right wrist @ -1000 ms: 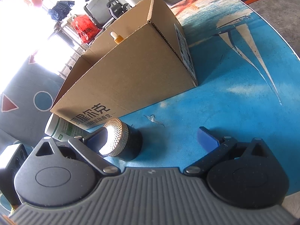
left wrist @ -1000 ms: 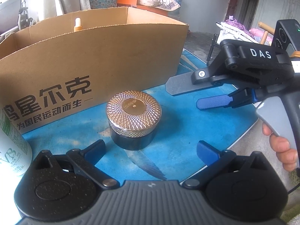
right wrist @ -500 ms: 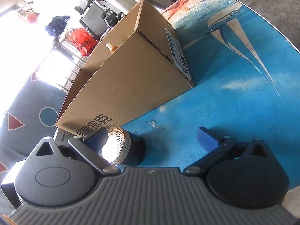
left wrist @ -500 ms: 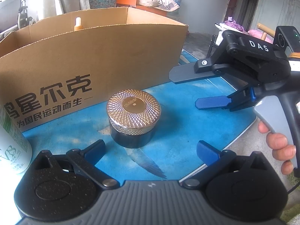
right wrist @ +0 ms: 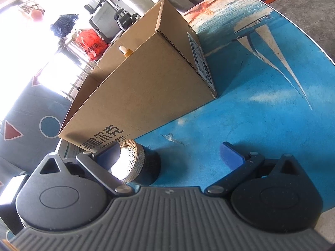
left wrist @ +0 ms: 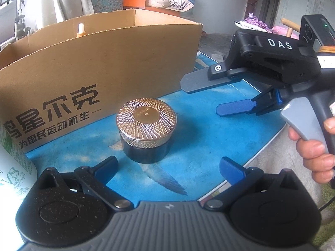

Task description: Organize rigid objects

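Both tongs gape wide and empty, left tongs (left wrist: 167, 165) straddling the gold-lidded black jar (left wrist: 146, 133) upright on the blue desk (left wrist: 209, 146), right tongs (left wrist: 201, 96) hovering beside it, cardboard box (left wrist: 100, 62) just behind with a dropper bottle (left wrist: 81, 29) inside.
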The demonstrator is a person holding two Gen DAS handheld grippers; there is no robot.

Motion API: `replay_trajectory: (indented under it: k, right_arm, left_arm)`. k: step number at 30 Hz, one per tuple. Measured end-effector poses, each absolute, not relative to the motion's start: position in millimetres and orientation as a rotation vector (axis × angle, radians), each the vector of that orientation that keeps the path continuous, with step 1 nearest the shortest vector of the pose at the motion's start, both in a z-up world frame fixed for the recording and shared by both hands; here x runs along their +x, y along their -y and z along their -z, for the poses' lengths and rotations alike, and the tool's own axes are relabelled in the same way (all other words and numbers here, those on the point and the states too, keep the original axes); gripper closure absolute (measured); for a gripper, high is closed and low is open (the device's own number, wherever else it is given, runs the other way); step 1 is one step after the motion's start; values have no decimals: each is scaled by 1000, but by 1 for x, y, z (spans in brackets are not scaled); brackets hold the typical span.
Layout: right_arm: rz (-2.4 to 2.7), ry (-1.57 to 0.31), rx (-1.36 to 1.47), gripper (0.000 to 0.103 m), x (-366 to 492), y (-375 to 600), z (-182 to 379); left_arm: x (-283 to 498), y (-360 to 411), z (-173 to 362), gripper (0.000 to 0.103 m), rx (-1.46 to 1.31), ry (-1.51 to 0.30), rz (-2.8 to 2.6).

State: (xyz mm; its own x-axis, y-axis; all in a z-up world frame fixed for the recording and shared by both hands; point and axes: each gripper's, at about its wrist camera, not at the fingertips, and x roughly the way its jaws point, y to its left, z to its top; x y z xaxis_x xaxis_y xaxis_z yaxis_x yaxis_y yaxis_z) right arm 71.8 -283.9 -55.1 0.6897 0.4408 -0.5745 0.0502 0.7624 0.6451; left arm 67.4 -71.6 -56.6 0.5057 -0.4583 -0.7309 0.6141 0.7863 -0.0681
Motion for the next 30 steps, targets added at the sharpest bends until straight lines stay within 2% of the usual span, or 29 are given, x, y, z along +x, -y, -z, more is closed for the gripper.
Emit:
replay_trajectory:
  k: [9,30]
  right_arm:
    - [-190,-702,544,1,57,282,37]
    - [-274,-674,409,3,48,261,28]
  left_arm:
    - [68,69,52,0,187,-800,650]
    - [70,85,45,5,267,-698,594]
